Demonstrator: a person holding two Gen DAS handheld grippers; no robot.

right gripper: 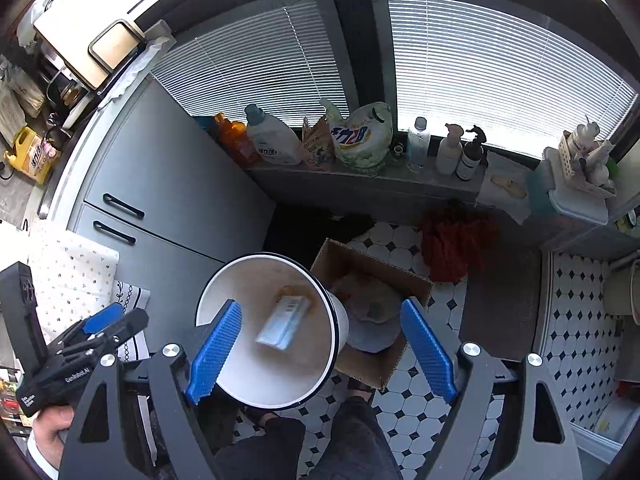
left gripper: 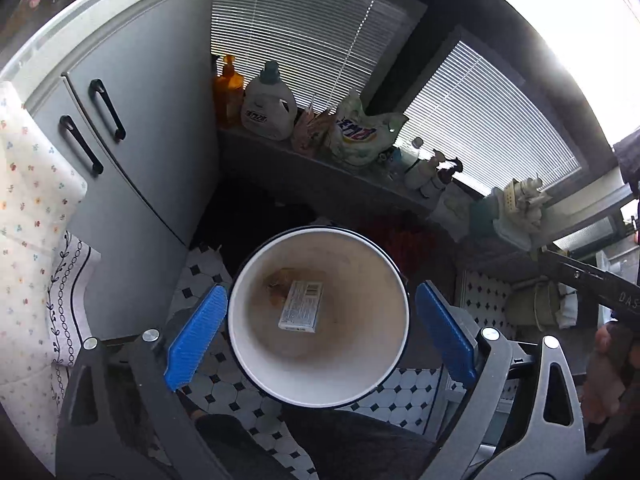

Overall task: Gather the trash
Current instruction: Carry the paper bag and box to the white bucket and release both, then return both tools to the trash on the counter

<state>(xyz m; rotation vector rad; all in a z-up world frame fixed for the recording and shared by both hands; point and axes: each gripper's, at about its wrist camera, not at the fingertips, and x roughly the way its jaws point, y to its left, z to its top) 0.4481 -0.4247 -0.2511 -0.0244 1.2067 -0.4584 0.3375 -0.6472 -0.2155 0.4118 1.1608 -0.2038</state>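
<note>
A: What does the left wrist view show?

B: A white bin (left gripper: 320,316) with a dark rim stands between the 2 blue pads of the left gripper (left gripper: 320,334). The pads are spread wide, wider than the bin, and grip nothing. At the bottom of the bin lie 1 small printed packet (left gripper: 301,307) and a brownish scrap (left gripper: 278,284) beside it.

A: And the right wrist view?

B: The same bin (right gripper: 268,336) appears tilted, its mouth turned toward the camera, with the packet (right gripper: 285,322) inside. The right gripper (right gripper: 320,352) is also wide open and empty; its left pad overlaps the bin's rim, though whether it touches cannot be told. Just right of the bin, on the tiled floor (right gripper: 416,400), sits an open cardboard box (right gripper: 400,276) holding crumpled waste.

A: Which step is in hand?

B: Probably the transfer of trash between bin and box; which way is not certain.

A: What does the next move call for?

B: Closing 1 gripper on the bin's rim or on the packet, since both now hold nothing. The thin rim would need a firm, square pinch.
</note>
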